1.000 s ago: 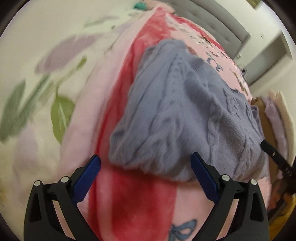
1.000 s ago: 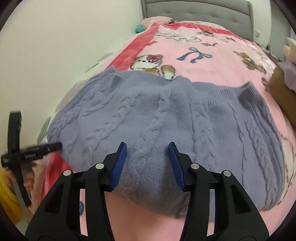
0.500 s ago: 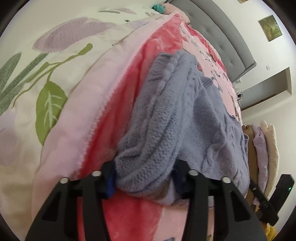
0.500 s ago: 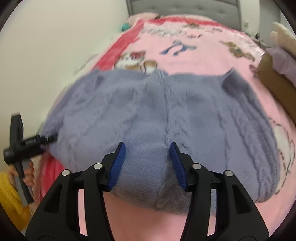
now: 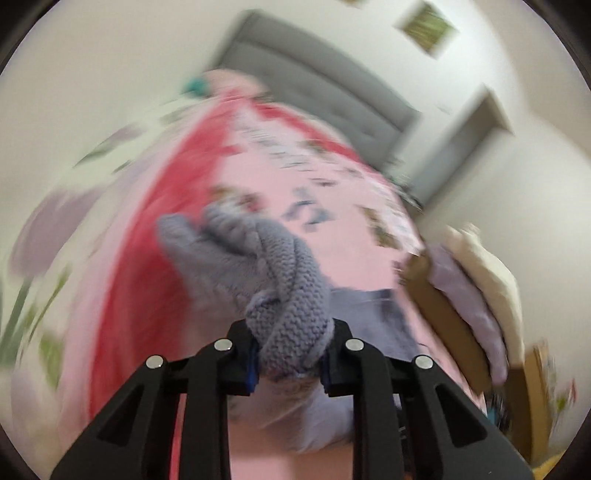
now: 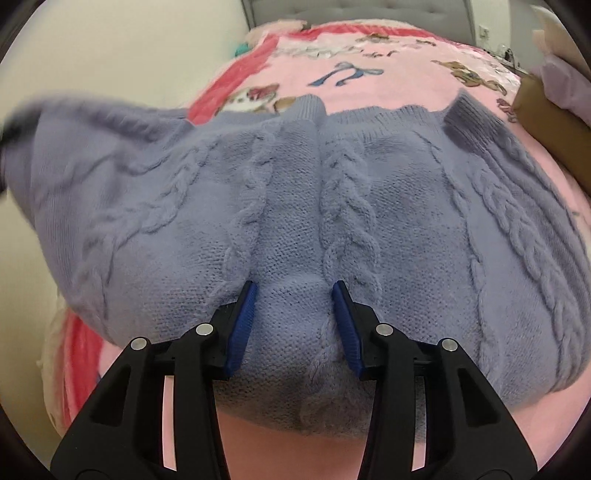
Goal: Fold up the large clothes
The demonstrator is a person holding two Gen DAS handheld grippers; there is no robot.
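Sweater (image 6: 295,206) lies on the bed (image 6: 388,70), extending toward 12 o'clock from the right claw (image 6: 293,325), which pinches its near edge; left claw (image 5: 288,350) grips its lifted 9 o'clock corner.

No readable text, labels or numbers.

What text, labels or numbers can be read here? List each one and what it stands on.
None can be read.
Pink blanket: printed bows and cartoon animals, with a band of dark marks near the headboard that might be lettering, too blurred to read.
Lavender sweater: no tag or label visible.
Wall picture: blurred, no legible text.
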